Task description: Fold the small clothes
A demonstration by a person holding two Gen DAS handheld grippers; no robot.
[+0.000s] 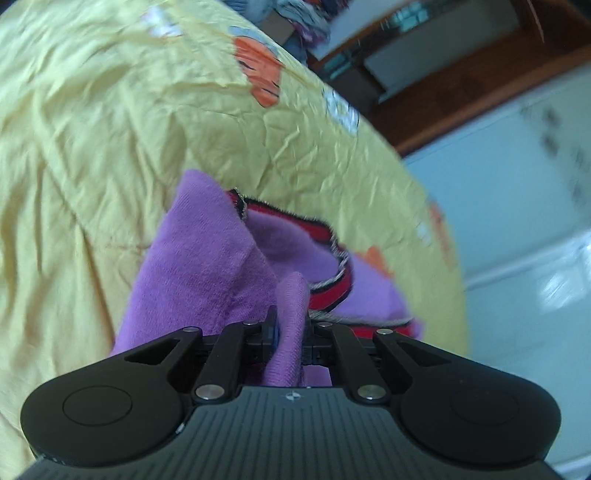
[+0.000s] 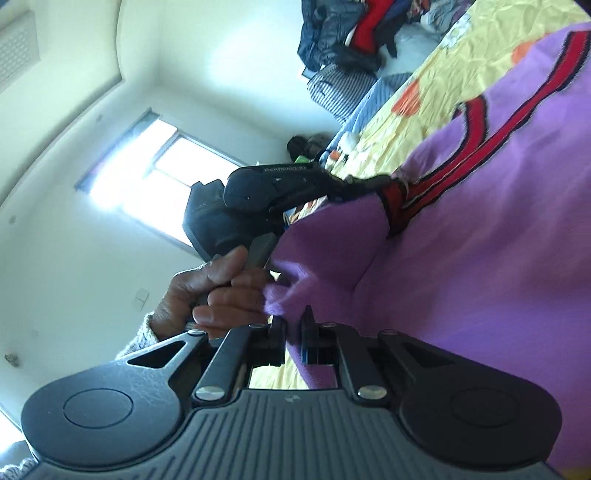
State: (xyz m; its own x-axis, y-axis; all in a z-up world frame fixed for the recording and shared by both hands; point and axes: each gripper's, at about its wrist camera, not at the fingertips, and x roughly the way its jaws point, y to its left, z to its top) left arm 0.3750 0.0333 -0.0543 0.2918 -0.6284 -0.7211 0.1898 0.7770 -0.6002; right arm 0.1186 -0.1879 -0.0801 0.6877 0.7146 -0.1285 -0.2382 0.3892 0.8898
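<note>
A small purple garment (image 1: 207, 266) with red, black and white striped trim hangs over a yellow patterned bed sheet (image 1: 92, 147). My left gripper (image 1: 290, 325) is shut on a fold of its purple fabric. In the right wrist view the same purple garment (image 2: 480, 258) fills the right side, and my right gripper (image 2: 293, 328) is shut on its edge. The left gripper (image 2: 373, 184) shows there too, held by a hand (image 2: 221, 291), pinching the garment near its red trim. The garment is lifted between the two grippers.
A pile of dark and red clothes (image 2: 347, 33) lies at the far end of the bed. The bed's edge drops to a pale floor (image 1: 517, 221) on the right, with wooden furniture (image 1: 461, 74) beyond. A bright window (image 2: 155, 177) is in the wall.
</note>
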